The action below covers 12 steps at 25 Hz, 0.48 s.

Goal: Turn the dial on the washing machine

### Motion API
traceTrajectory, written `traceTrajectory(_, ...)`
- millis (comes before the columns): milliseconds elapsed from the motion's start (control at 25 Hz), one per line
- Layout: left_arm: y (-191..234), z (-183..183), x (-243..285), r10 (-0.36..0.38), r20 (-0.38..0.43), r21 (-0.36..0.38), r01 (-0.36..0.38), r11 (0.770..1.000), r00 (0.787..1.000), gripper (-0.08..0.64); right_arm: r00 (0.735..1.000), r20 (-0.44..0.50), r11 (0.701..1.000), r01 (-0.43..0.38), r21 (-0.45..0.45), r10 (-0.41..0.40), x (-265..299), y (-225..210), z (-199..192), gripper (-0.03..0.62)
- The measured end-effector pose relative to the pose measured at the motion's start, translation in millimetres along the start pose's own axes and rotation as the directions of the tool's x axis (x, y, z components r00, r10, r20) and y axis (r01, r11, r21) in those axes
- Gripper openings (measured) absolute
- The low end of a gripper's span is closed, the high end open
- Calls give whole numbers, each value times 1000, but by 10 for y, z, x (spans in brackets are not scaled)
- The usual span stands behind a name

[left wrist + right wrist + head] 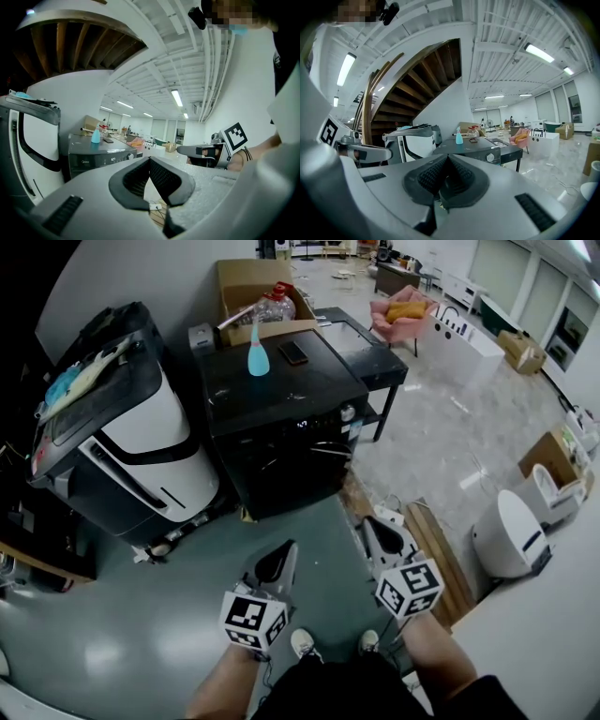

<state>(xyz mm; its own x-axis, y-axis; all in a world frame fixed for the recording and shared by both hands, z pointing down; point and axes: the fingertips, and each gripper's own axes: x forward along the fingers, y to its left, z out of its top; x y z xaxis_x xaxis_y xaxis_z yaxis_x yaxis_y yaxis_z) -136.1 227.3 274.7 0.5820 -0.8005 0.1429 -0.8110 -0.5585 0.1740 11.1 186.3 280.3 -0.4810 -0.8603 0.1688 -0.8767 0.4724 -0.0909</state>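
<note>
Scene: A person stands on a grey floor (141,634) facing a black washing machine (281,470), a gripper in each hand.
Left gripper: The left gripper (287,547) is held low before the person's legs and points toward the machine front; its fingers (161,176) are pressed together with nothing between them.
Right gripper: The right gripper (371,523) sits just beside the left one, nearer the machine's right front corner; its fingers (433,173) are likewise pressed together and empty.
Marker cubes: A black-and-white marker cube (253,620) rides at the back of the left gripper, and its twin (410,587) on the right.
Dial: The silver dial (348,413) sits at the right end of the control strip along the machine's upper front edge, well apart from both grippers.
On top of the machine: A light-blue spray bottle (258,352) stands upright near the back, with a dark phone (293,352) lying flat just to its right.
Surroundings: An open cardboard box (246,282) stands behind the machine, a white-and-black appliance (155,432) leans to its left, and a pink armchair (403,310) is farther back on the right.
</note>
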Motion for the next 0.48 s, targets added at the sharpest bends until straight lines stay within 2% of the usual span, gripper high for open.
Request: traceTrajectory(480,-753,32,197,50,1,27,-50,998,999,3,995,30,995,-96,-2,97,-488,-273,134,-3)
